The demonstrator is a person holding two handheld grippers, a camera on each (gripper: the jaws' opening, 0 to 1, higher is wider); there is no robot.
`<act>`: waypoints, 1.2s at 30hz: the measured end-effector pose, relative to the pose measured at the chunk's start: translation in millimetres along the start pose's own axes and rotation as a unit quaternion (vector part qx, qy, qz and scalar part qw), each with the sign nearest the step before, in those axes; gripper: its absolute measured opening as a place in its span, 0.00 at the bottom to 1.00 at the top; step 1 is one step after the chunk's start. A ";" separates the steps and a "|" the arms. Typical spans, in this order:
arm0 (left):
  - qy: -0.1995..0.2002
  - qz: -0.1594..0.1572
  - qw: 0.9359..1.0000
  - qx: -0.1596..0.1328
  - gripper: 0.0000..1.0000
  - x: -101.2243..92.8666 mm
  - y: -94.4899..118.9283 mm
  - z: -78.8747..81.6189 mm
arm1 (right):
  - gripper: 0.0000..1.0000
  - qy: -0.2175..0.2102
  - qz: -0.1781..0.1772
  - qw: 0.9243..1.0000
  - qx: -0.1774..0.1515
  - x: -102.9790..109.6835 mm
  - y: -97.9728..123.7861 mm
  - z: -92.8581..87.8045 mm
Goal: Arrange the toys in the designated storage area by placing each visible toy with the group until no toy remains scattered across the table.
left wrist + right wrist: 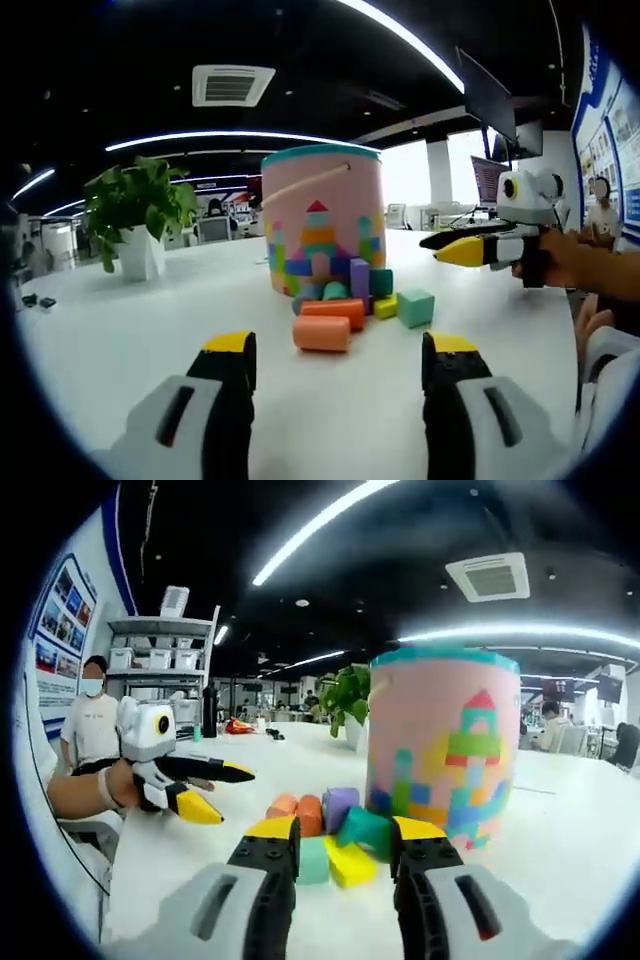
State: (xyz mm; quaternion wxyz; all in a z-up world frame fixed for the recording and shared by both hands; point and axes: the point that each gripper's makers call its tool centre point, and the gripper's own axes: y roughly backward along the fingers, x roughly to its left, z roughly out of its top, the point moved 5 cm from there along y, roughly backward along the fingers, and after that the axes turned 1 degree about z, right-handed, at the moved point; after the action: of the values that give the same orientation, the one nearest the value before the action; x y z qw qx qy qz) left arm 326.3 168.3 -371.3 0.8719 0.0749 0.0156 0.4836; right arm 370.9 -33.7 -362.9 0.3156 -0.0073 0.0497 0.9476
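Two tools in play, both spread with nothing between the jaws. We see the left tool [338,362] low over the white bench [120,340], aimed at the block pile. The right tool [343,845] hangs just short of the same pile from the other side, its tips near the green block [364,829] and the yellow block [349,864].

The toys lie grouped at the foot of the pink bucket [322,218]: orange cylinder [321,333] nearest the left tool, a second orange cylinder [333,311] touching behind it, teal cube [415,307] just beside and slightly apart.

Handling, our judgement: blocks look like light, slightly soft foam, matte, not fragile. Cylinders may roll, so we would pinch them across the flat ends. Cubes take a grip on opposite faces.

Writing: wall posters present, too blurred to read. Bucket shows a printed block castle, no legible text.
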 end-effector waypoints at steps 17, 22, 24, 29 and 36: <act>-0.004 0.004 1.000 0.003 0.69 -1.2 1.2 -2.3 | 0.36 0.028 0.053 0.998 0.031 20.9 -16.3 -9.0; -0.006 0.004 1.000 0.004 0.69 -1.9 1.7 -2.6 | 0.35 0.039 0.065 0.996 0.051 25.4 -25.5 -15.1; -0.005 0.004 1.000 0.003 0.69 -2.0 2.0 -2.5 | 0.35 0.038 0.067 0.996 0.049 25.5 -24.8 -14.9; -0.006 0.002 1.000 0.003 0.69 -3.0 1.8 -2.6 | 0.35 0.036 0.065 0.996 0.049 24.4 -27.4 -15.9; -0.006 0.004 1.000 0.001 0.69 -3.4 2.6 -2.3 | 0.30 0.039 0.069 0.995 0.057 26.0 -37.1 -17.2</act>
State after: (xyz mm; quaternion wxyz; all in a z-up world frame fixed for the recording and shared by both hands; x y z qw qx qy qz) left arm 322.1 167.1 -373.3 0.8702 0.0787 0.0110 0.4862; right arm 372.1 9.6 -384.6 0.2468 -0.0223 0.1164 0.9618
